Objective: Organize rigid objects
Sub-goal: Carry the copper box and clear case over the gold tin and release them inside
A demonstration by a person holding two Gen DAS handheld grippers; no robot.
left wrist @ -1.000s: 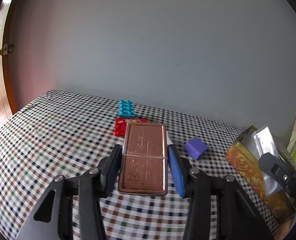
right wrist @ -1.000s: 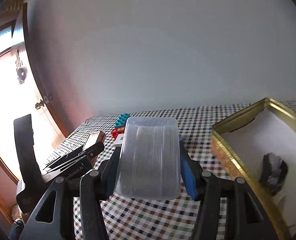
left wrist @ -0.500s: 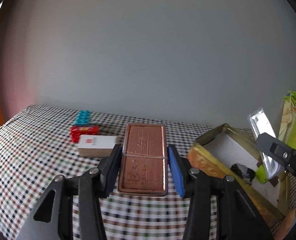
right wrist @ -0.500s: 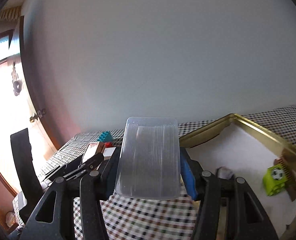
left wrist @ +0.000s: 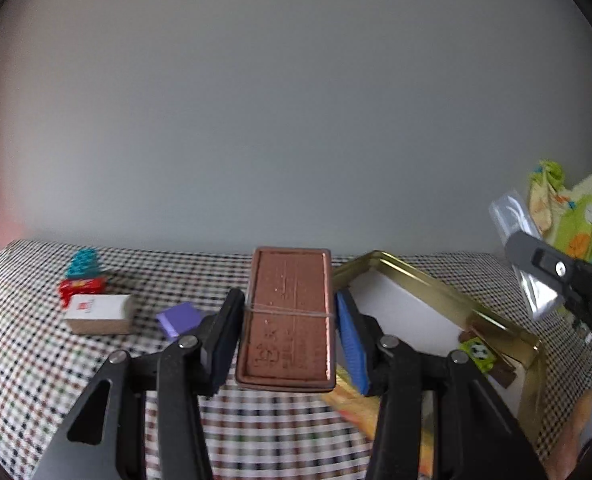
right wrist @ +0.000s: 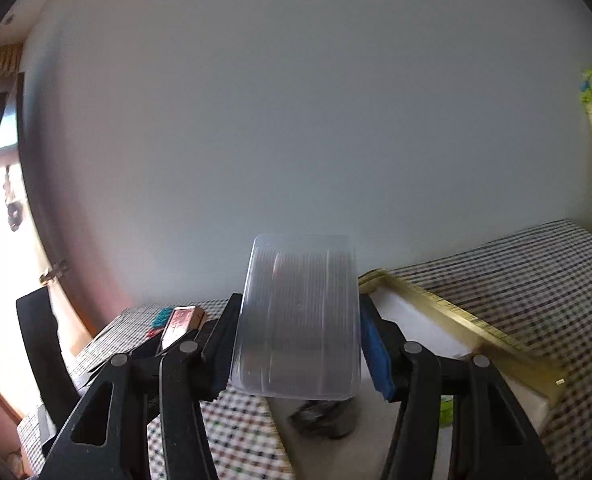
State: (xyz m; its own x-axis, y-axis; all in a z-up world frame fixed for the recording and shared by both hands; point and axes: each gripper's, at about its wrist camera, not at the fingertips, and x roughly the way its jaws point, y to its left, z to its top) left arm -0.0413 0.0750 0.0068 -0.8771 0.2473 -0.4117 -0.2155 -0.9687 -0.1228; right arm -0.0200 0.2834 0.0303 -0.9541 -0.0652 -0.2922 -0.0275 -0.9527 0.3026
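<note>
Copper-brown tin clamped between left gripper pads; clear plastic case clamped in right gripper. Both airborne near gold-rimmed box. Step: carrying to box. Next: lower inside, avoid rim and green toy, release.

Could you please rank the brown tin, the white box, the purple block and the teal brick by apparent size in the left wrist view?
1. brown tin, though nearness to the camera enlarges it.
2. white box.
3. purple block and teal brick look alike, and the brick lies farther away, so I will not rank them.
</note>
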